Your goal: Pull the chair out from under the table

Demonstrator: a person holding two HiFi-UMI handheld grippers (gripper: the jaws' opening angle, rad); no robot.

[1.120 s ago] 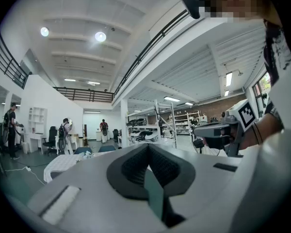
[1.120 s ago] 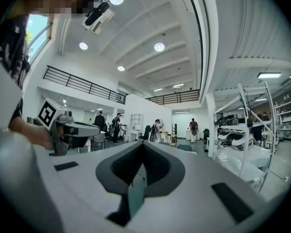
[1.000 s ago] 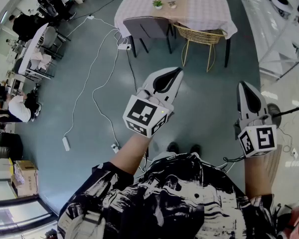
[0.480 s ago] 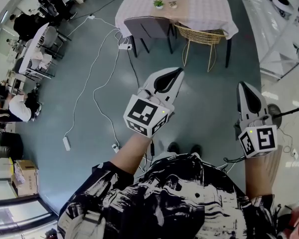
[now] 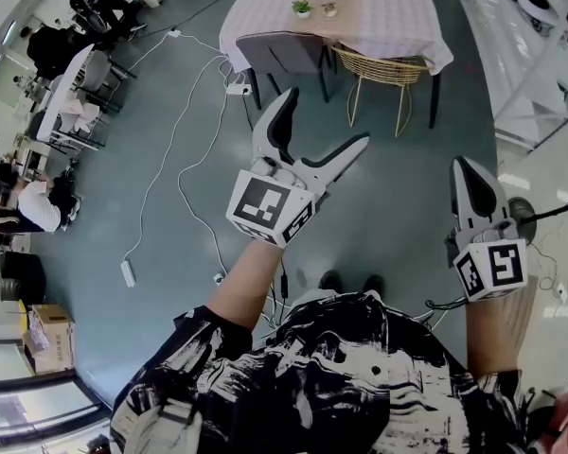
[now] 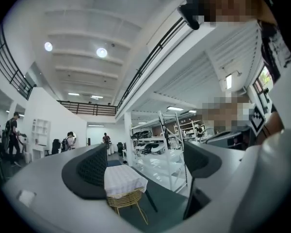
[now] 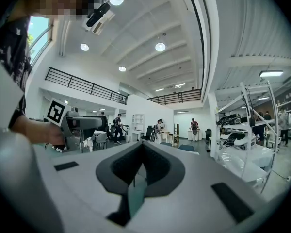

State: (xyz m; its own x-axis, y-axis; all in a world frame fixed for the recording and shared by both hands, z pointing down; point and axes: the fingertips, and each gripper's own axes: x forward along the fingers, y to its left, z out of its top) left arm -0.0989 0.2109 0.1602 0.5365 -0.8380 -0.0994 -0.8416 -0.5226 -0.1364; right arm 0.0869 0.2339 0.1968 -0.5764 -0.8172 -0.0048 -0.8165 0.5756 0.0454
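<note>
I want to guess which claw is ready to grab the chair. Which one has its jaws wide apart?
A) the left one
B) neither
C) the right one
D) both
A: the left gripper has its jaws spread wide. They have just been opening, and nothing is gripped between them. The right gripper has its jaws together.

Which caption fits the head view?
Left gripper, jaws just opened and empty, and shut right gripper face the grey chair and wicker chair at the table.
</note>
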